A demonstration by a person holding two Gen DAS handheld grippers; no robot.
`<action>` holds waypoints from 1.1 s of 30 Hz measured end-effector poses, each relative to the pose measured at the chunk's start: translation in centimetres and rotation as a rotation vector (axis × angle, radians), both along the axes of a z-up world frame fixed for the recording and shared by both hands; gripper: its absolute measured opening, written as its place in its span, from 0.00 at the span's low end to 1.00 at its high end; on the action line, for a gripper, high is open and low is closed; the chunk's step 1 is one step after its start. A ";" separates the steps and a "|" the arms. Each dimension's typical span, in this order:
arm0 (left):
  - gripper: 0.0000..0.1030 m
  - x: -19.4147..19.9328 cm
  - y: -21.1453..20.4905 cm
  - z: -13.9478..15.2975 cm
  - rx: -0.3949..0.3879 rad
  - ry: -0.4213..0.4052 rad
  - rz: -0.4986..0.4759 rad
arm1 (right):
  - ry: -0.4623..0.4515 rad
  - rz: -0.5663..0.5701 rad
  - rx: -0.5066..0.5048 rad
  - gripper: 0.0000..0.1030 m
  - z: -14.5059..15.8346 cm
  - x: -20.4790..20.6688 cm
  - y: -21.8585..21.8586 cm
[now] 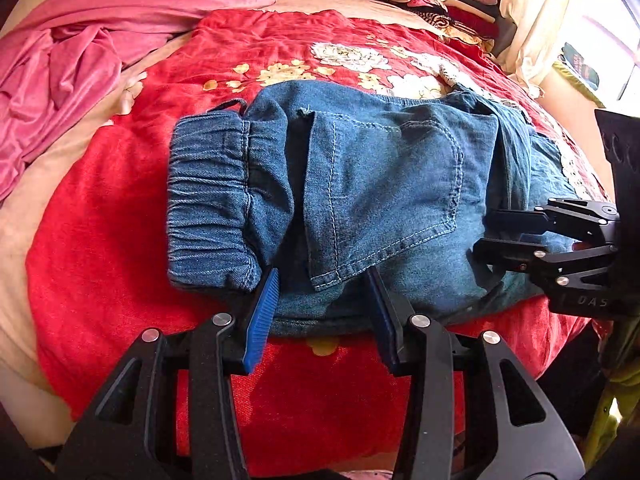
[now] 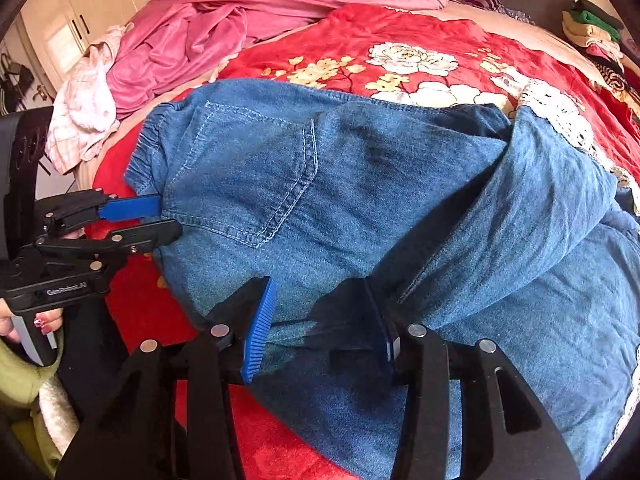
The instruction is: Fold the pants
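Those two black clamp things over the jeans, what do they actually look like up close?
Each is a hand-held black plastic tool. The left gripper and right gripper both end in two fingers faced with ribbed blue pads, joined by black linkage arms with round silver pins. White lettering marks the bodies. The hand holding the left one has painted nails and a green sleeve. No cables show.

Black hand-held gripper (image 1: 322, 312) frames, ribbed blue pads (image 1: 262, 316), silver screws.
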State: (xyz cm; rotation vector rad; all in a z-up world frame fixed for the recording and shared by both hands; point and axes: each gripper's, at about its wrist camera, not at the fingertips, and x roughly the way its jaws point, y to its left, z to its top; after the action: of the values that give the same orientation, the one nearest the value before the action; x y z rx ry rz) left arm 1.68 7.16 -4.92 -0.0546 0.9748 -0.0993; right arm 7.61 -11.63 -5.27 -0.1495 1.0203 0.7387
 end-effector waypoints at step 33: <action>0.39 4.4 -12.9 3.5 -0.205 0.000 -0.282 | -0.177 -0.387 0.105 0.73 7.2 1.8 -14.7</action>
State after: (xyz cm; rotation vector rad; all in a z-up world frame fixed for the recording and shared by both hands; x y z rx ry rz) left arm 6.12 -5.74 -1.38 -0.1048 0.9657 -0.4588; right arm 9.39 -26.30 1.92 0.0723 0.8079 0.4158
